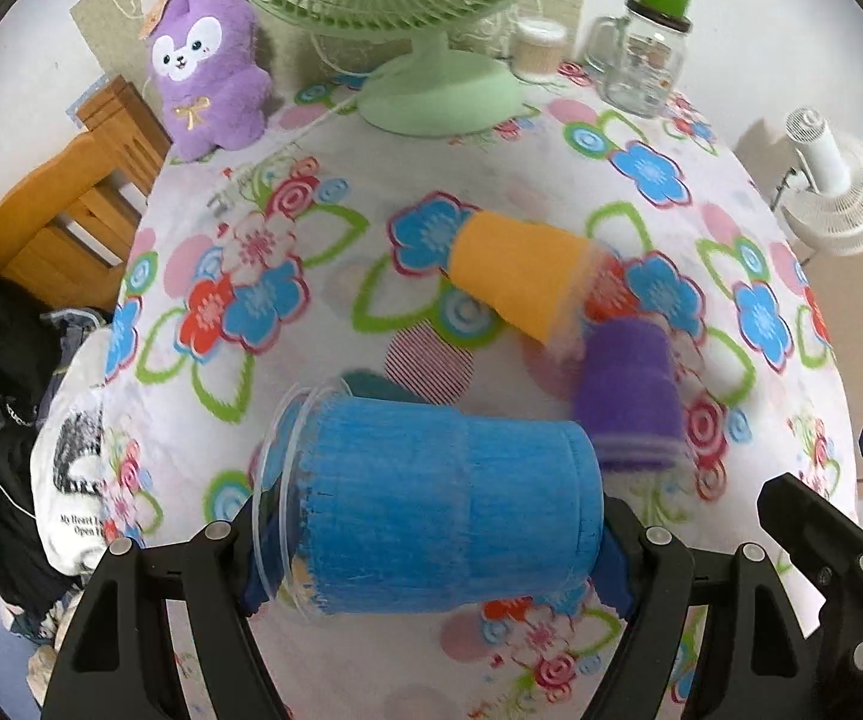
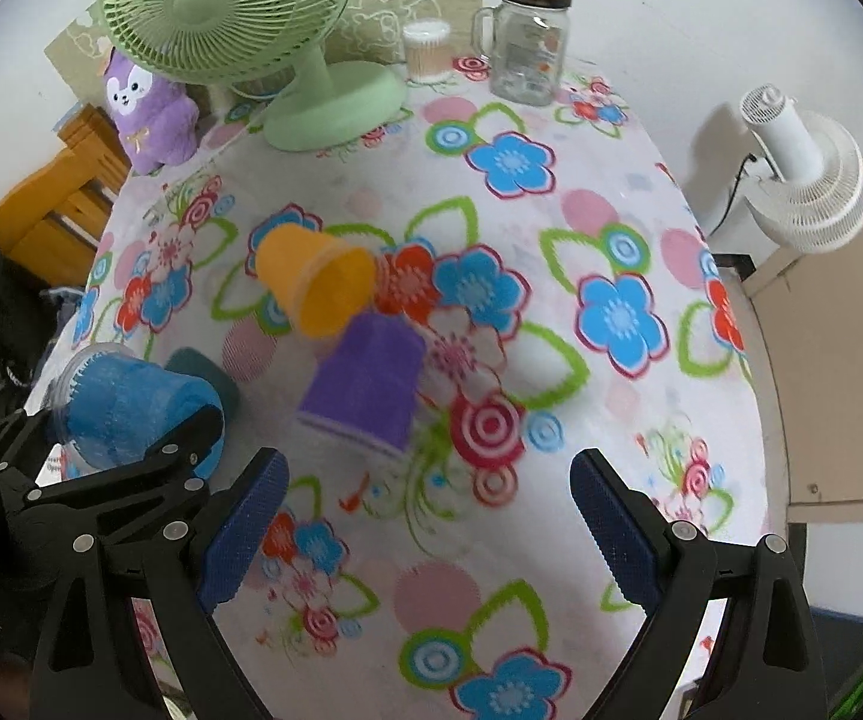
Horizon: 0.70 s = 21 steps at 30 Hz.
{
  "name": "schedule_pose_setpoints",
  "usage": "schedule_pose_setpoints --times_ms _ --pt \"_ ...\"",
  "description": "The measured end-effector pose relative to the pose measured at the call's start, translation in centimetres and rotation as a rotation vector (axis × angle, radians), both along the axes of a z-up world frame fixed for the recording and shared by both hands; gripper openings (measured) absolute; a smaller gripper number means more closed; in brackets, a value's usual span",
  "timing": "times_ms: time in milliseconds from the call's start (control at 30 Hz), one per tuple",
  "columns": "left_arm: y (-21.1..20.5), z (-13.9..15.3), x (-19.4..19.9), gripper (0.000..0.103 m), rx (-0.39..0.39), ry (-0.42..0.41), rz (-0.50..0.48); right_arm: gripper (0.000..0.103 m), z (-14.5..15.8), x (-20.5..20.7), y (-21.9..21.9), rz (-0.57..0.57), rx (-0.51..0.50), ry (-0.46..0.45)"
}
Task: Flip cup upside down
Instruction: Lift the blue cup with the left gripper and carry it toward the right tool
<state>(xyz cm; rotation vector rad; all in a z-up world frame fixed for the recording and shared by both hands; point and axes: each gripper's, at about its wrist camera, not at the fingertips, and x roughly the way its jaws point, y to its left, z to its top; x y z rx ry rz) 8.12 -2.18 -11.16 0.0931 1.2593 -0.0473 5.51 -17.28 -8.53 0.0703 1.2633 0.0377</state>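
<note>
Blue-painted clear plastic cup [image 1: 431, 504] lies on its side in the left gripper [image 1: 431, 564], clamped between rim and base, above the near left part of the floral-cloth worktop [image 2: 551, 360]. Risk: thin walls may buckle or slip out of the pads during rotation. Nearer the worktop centre, an orange plastic cup [image 2: 317, 279] lies tipped, touching or just beside a purple plastic cup [image 2: 365, 390] standing mouth-down; lowering the blue cup close to them could knock either. The right gripper [image 2: 428, 531] is released and holds nothing, over the near edge.
</note>
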Motion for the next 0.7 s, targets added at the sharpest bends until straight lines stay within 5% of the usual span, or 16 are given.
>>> schedule_pose_setpoints --times_ms 367,700 --pt "-1.7 -3.0 -3.9 0.082 -0.044 0.061 0.035 0.097 -2.9 -3.0 -1.6 0.065 -0.041 0.081" --pt "-3.8 -5.2 -5.2 0.082 -0.016 0.042 -0.191 0.097 -5.3 -4.2 -2.2 0.132 -0.058 0.108"
